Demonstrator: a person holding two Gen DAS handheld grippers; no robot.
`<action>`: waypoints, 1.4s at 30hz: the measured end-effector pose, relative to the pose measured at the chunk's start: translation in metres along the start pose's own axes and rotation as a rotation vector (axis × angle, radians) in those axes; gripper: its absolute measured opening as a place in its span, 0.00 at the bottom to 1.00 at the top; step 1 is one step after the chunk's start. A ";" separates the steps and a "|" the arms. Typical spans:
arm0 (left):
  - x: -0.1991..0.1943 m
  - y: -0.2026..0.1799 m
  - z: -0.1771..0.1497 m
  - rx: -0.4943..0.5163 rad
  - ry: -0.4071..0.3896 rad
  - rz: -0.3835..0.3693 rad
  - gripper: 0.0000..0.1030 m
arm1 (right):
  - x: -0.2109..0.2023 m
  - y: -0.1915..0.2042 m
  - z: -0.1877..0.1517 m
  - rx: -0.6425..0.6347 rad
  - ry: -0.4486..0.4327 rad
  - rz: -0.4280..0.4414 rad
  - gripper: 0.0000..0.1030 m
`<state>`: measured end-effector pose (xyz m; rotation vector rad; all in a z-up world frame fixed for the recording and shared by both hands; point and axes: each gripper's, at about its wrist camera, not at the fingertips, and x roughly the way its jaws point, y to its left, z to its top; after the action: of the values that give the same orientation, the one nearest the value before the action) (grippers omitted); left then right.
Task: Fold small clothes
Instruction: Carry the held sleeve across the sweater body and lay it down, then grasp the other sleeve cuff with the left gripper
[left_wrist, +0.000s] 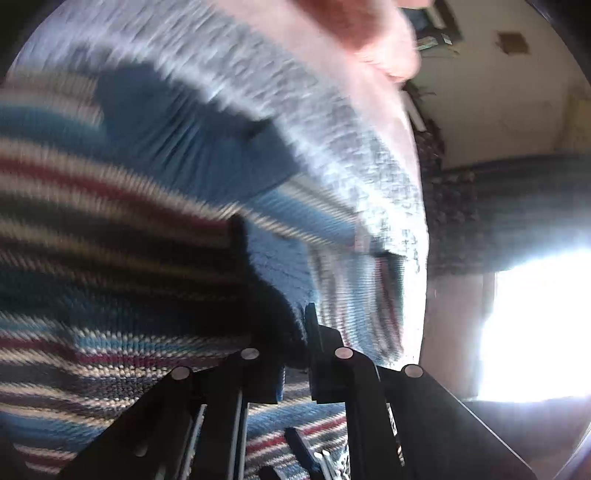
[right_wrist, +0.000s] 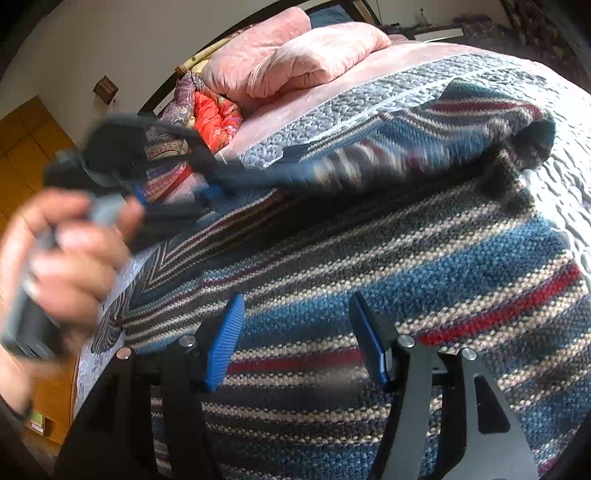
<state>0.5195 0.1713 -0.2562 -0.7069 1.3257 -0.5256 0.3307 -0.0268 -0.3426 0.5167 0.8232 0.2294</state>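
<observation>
Quilted bed (right_wrist: 369, 92) carries the striped sweater (right_wrist: 406, 266). Your left tongs (left_wrist: 295, 354), nearly closed, pinch its sleeve (right_wrist: 369, 158); right tongs (right_wrist: 295, 332) hover wide. Lay the sleeve flat across, then release.

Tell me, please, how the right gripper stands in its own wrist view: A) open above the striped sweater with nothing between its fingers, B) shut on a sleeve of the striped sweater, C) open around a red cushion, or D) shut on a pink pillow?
A: the right gripper has its blue-padded fingers spread apart, and only the flat striped sweater shows through the gap, lying on the quilted bedspread.
</observation>
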 end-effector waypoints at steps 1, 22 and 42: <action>-0.013 -0.012 0.002 0.034 -0.012 0.002 0.09 | 0.002 0.000 0.001 -0.002 0.000 0.002 0.58; -0.184 -0.017 0.048 0.224 -0.171 0.098 0.08 | 0.011 0.009 -0.001 -0.039 0.014 0.028 0.57; -0.122 0.174 0.036 0.091 -0.052 0.315 0.19 | 0.018 0.017 -0.006 -0.073 0.037 0.031 0.57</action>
<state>0.5248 0.3834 -0.2954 -0.4228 1.3249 -0.3093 0.3383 -0.0035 -0.3490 0.4585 0.8399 0.2969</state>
